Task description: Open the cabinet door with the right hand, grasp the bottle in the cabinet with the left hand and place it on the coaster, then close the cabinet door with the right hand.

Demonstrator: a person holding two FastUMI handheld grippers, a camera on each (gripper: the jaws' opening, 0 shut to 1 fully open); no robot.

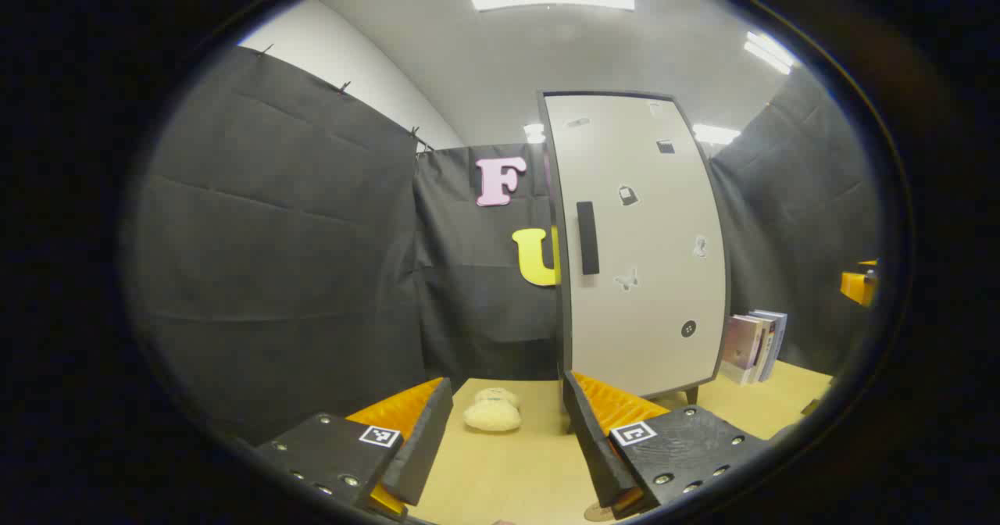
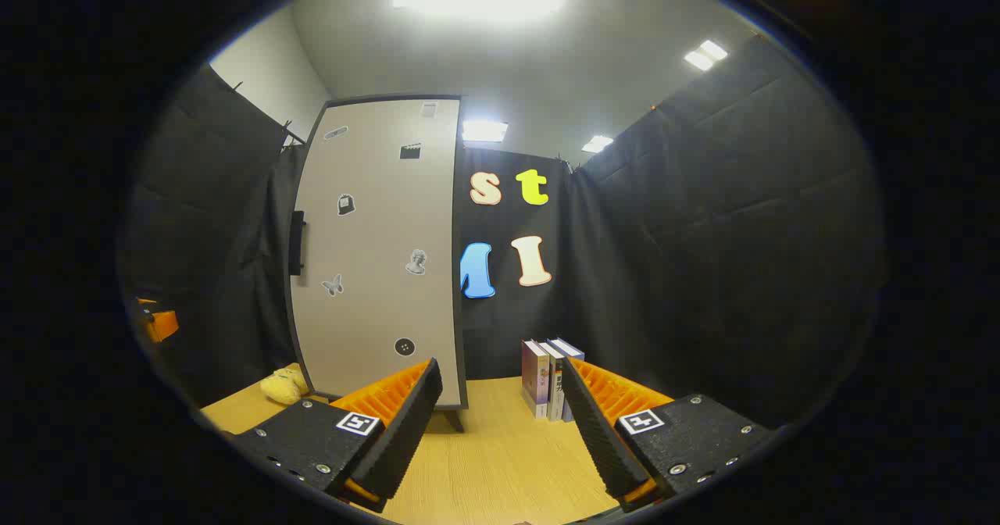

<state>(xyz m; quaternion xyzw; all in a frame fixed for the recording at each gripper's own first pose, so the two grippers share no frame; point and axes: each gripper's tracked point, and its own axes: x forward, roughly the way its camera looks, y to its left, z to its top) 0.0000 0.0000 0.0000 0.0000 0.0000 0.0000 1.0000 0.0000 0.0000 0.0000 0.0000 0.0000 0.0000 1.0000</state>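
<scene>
A tall pale cabinet (image 1: 641, 244) stands on the wooden table with its door shut; a dark vertical handle (image 1: 587, 237) runs along the door's left edge. In the right gripper view the same cabinet (image 2: 375, 251) is at left, its handle (image 2: 297, 242) on the near-left edge. My left gripper (image 1: 508, 447) is open, some way in front of the cabinet, with nothing between its fingers. Also open and holding nothing, my right gripper (image 2: 500, 423) points at the gap between the cabinet and some books. A thin round disc (image 1: 598, 513), perhaps the coaster, peeks out under the left gripper's right finger. The bottle is hidden.
A cream plush toy (image 1: 492, 414) lies on the table left of the cabinet, seen also as the plush toy (image 2: 283, 385). A few upright books (image 2: 551, 378) stand right of the cabinet. Black cloth walls enclose the table. The other gripper shows at each view's edge (image 1: 859, 284).
</scene>
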